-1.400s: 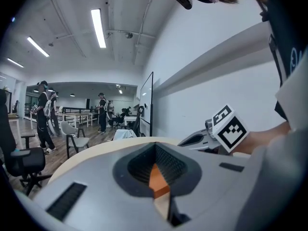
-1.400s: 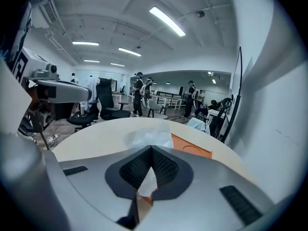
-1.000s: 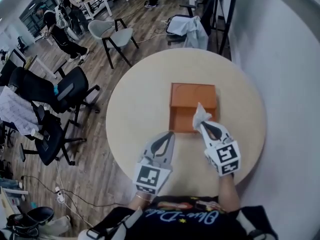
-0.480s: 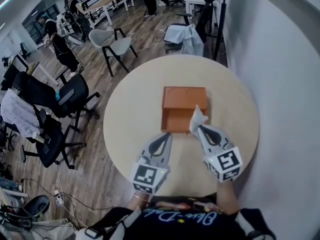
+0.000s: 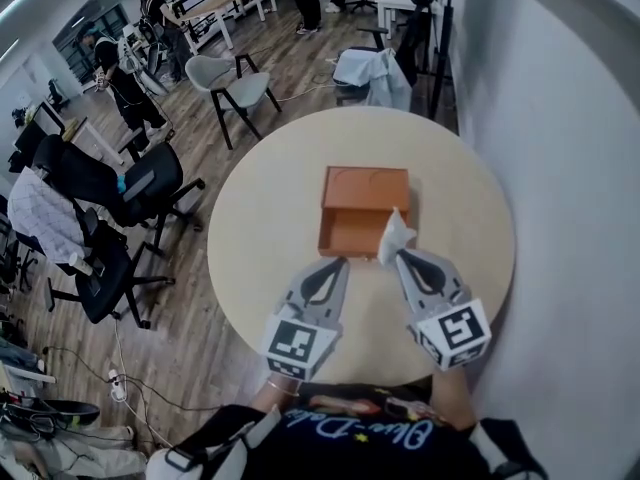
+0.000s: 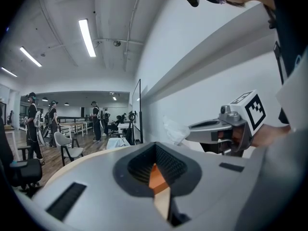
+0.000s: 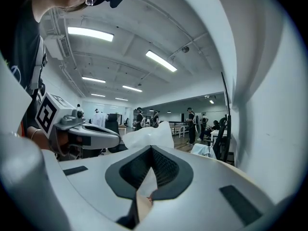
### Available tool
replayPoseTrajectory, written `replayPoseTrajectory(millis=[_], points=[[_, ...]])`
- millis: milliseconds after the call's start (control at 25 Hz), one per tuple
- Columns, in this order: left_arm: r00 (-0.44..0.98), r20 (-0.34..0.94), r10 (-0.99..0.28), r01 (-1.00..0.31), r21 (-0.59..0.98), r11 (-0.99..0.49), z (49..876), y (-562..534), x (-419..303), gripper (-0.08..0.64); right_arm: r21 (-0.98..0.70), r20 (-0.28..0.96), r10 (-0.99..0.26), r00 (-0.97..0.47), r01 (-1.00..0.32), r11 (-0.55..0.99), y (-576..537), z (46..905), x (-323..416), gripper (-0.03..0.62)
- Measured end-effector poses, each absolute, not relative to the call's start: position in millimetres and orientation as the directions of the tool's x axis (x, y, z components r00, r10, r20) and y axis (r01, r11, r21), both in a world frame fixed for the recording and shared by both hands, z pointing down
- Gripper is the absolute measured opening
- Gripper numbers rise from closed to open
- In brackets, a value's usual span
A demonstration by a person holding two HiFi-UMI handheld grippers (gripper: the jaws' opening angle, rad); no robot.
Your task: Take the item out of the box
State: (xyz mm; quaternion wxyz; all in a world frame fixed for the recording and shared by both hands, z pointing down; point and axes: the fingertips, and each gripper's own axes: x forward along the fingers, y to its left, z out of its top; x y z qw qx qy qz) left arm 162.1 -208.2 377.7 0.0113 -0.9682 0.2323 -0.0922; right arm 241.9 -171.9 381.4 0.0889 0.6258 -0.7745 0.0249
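Observation:
An orange box (image 5: 364, 211) sits in the middle of the round table (image 5: 260, 218); its near half looks open. My right gripper (image 5: 398, 257) is shut on a crumpled white item (image 5: 394, 232), which it holds just above the box's near right corner. That white item (image 7: 149, 136) sticks up past the jaws in the right gripper view and shows as a white item (image 6: 174, 129) in the left gripper view. My left gripper (image 5: 337, 264) hovers just short of the box's near edge, shut and empty; a sliver of the orange box (image 6: 157, 177) shows through its jaws.
A white wall (image 5: 560, 168) runs close along the table's right side. Office chairs (image 5: 110, 208), a grey chair (image 5: 235, 83) and a chair draped with white cloth (image 5: 375, 68) stand on the wooden floor left of and beyond the table. People stand far off at the back left.
The right gripper with the white item has drifted slightly right and nearer me, relative to the box. The left gripper has barely moved. My head view has shifted a little.

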Motion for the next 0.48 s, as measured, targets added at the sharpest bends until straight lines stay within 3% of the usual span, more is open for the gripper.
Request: replayPoseTrajectory(millis=[480], points=[[0.87, 0.165, -0.464, -0.455, -0.093, -0.886, 374.8, -211.9, 161.2, -0.015, 0.081, 0.132, -0.967, -0.219, -0.97, 0.23, -172.2, 374.2, 239.4, -0.003]])
